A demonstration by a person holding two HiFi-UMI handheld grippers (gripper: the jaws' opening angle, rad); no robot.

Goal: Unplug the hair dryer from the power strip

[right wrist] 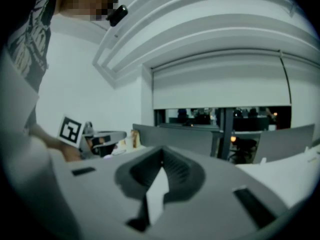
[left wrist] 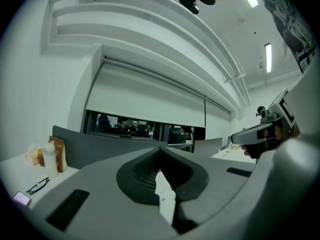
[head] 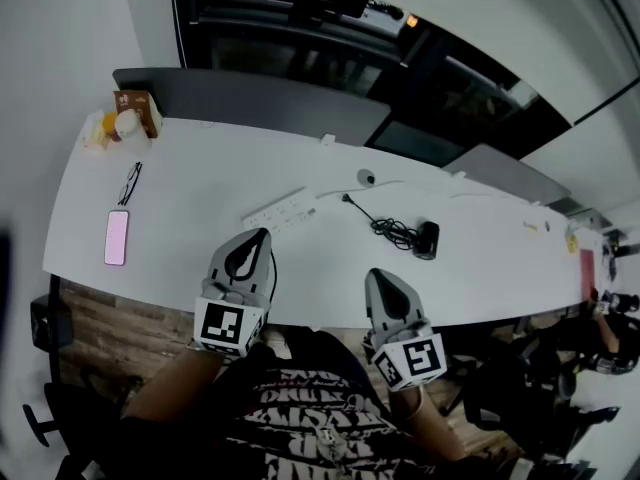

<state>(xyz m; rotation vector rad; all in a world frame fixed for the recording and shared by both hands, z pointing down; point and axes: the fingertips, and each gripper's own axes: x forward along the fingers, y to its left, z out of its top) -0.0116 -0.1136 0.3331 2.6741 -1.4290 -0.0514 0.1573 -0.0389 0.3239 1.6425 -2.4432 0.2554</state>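
A white power strip (head: 281, 211) lies on the white table (head: 200, 268) just beyond my left gripper (head: 263, 233). The black hair dryer (head: 428, 239) lies to the right with its cord (head: 388, 229) bunched beside it. The cord's plug end (head: 347, 199) rests on the table a little right of the strip, apart from it. My right gripper (head: 371, 273) hovers at the near table edge, short of the cord. In each gripper view the jaws meet at the tip, left gripper (left wrist: 160, 149) and right gripper (right wrist: 161, 150), with nothing between them.
At the table's left are a pink phone (head: 116, 237), glasses (head: 130, 183), and a bottle with a brown box (head: 133, 115). A small round object (head: 366, 178) sits behind the strip. A grey partition (head: 250, 96) runs along the far edge.
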